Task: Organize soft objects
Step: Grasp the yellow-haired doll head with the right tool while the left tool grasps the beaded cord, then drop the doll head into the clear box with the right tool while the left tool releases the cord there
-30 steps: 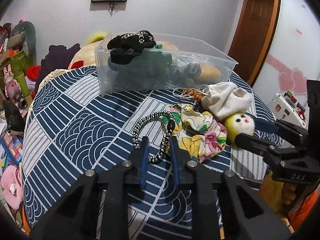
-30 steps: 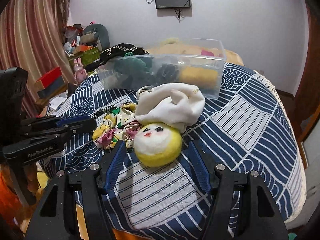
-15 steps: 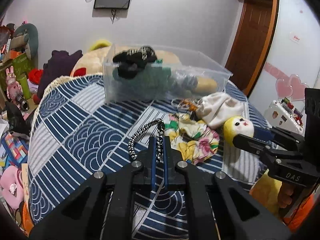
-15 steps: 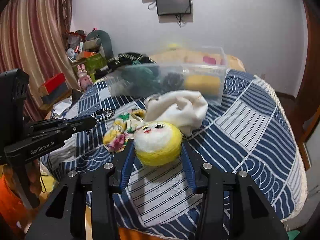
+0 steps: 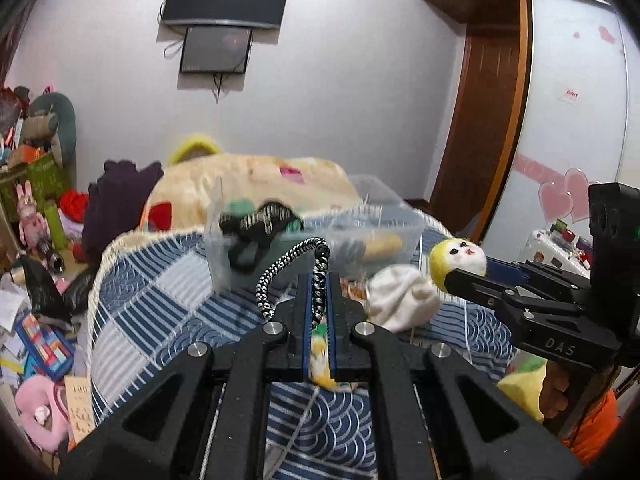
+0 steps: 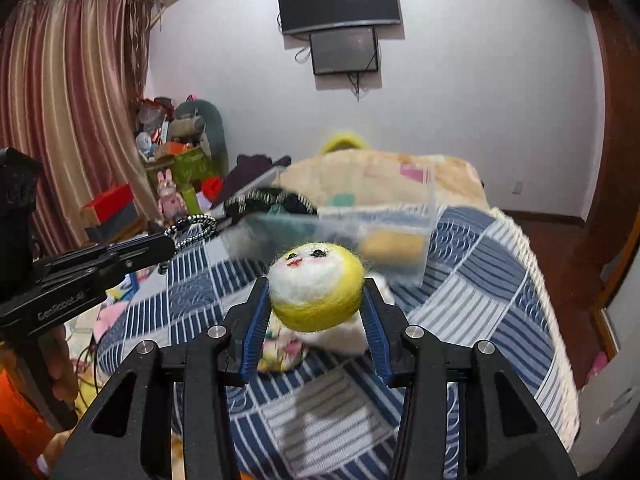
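My left gripper (image 5: 319,300) is shut on a black-and-white braided hair tie (image 5: 294,264), lifted above the bed; it also shows in the right wrist view (image 6: 192,229). My right gripper (image 6: 316,300) is shut on a yellow felt doll head (image 6: 316,284), held above the bed; it also shows in the left wrist view (image 5: 458,261). A clear plastic bin (image 5: 316,232) with soft items stands further back on the bed. A white cloth (image 5: 400,294) and a floral scrunchie (image 6: 280,346) lie on the blue patterned bedspread (image 5: 160,312).
A beige blanket (image 5: 248,180) lies behind the bin. Plush toys and clutter (image 5: 36,216) sit at the left of the bed. A wooden door (image 5: 480,128) and wardrobe (image 5: 576,100) stand at the right. A curtain (image 6: 68,112) hangs at the left.
Both grippers closed on their items and rose: the left lifted the hair tie, the right lifted the doll head off the bedspread.
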Action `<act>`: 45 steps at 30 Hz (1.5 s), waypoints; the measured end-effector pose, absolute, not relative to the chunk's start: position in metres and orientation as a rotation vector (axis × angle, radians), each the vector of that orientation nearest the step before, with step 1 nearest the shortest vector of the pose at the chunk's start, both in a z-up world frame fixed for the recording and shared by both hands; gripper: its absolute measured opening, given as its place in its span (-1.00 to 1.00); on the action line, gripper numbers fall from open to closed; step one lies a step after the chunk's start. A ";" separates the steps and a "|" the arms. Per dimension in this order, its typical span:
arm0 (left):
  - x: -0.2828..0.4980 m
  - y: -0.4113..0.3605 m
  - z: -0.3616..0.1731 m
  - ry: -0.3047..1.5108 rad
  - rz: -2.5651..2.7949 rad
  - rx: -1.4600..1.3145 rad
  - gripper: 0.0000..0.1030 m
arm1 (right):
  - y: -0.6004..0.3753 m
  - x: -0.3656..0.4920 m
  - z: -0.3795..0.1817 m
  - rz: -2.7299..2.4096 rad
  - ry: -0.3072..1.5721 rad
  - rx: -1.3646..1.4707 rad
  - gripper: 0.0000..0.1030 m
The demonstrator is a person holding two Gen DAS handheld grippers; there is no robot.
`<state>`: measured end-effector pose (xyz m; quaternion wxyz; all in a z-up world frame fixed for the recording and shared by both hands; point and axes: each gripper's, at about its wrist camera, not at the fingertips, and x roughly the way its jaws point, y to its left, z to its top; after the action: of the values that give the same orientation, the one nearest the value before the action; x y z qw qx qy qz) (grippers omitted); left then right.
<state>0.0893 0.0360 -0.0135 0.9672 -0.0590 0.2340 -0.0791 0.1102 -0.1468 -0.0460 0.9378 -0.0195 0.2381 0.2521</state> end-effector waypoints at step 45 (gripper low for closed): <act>0.219 0.042 -0.033 0.581 -0.132 -0.074 -0.89 | -0.078 0.234 -0.046 0.485 0.685 -0.200 0.03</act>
<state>0.2189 0.0421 -0.0332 0.9552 -0.0362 0.2864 -0.0651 0.2343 -0.0783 -0.0465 0.9083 -0.0971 0.3322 0.2349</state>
